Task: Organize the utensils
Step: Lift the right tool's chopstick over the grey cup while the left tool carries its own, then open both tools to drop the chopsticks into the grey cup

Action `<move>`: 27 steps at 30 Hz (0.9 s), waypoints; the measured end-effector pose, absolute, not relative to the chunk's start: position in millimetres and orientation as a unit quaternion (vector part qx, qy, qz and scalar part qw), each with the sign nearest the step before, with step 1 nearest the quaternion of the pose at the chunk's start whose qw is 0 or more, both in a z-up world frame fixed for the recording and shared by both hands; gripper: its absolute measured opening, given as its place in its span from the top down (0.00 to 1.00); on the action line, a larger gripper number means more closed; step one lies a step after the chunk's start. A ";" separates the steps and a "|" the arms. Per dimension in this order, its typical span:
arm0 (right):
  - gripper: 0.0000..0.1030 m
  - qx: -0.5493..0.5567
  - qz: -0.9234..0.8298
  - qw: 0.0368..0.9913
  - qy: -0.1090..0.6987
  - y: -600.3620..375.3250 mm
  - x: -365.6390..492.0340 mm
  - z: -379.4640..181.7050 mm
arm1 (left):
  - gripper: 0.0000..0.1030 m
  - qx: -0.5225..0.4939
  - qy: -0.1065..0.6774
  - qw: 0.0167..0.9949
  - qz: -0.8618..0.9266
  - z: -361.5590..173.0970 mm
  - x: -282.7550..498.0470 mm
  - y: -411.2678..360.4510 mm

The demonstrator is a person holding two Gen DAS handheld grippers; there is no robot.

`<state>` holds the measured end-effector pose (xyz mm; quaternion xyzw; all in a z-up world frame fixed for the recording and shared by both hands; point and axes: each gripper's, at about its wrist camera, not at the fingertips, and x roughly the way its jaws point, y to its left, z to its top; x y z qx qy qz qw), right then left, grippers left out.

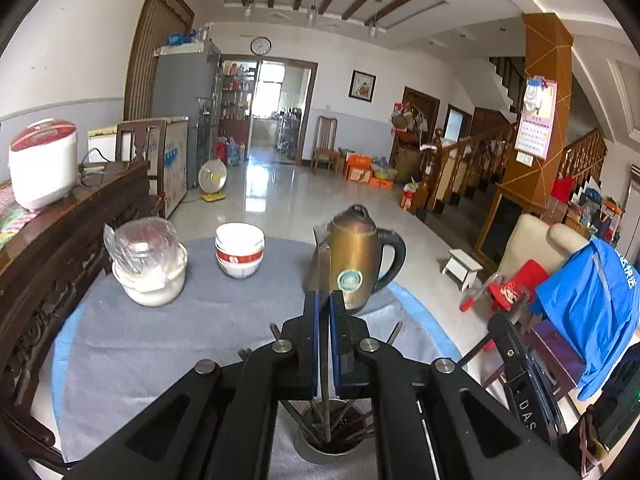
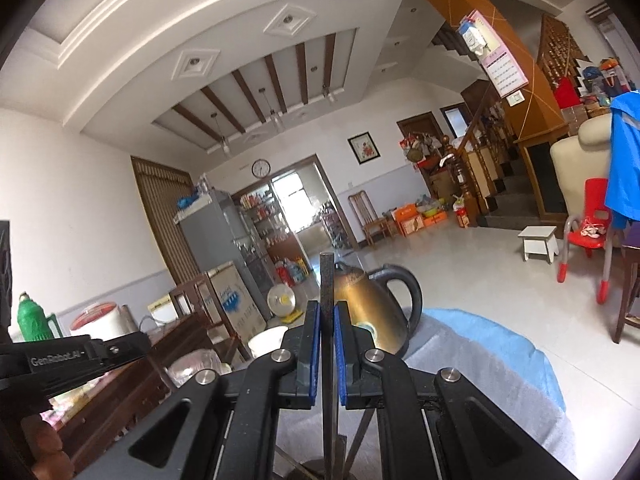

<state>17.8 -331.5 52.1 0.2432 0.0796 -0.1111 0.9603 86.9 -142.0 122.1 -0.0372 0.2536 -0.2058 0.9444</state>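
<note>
Both claws are clenched on utensils. Left claw [image 1: 325,300] pinches a flat brown spatula [image 1: 319,272], whose handle runs down between the pads into a metal cup [image 1: 328,450] of utensils directly below it. Right claw [image 2: 327,312] grips a dark chopstick [image 2: 327,280] upright, its tip rising above the pads. A brass kettle [image 1: 354,258] stands just beyond the left claw, with stacked bowls [image 1: 240,250] further to its left, on the grey cloth [image 1: 160,344].

Worktop [image 1: 132,344] is showing grey cloth over a light-blue edge. Kettle [image 1: 354,258] is showing bronze-gold with a black handle and a teal round label. Stacked bowls [image 1: 240,250] are showing white with a red band. Rice cooker [image 1: 42,162] is showing white with a red lid. Hand-held gripper pads [image 2: 314,350] are showing blue on black.
</note>
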 end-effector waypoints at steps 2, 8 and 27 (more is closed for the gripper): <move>0.93 0.243 -0.106 0.960 0.089 -331.5 19.8 46.8 | 0.95 -0.032 0.261 0.943 -0.204 113.6 89.4 -146.4; 0.93 0.252 -0.090 0.957 0.111 -333.7 15.3 37.9 | 0.95 -0.025 0.283 0.937 -0.203 95.7 89.5 -148.2; 0.93 0.264 -0.082 0.949 0.149 -329.9 3.4 22.6 | 0.94 0.026 0.305 0.935 -0.178 76.6 68.9 -148.8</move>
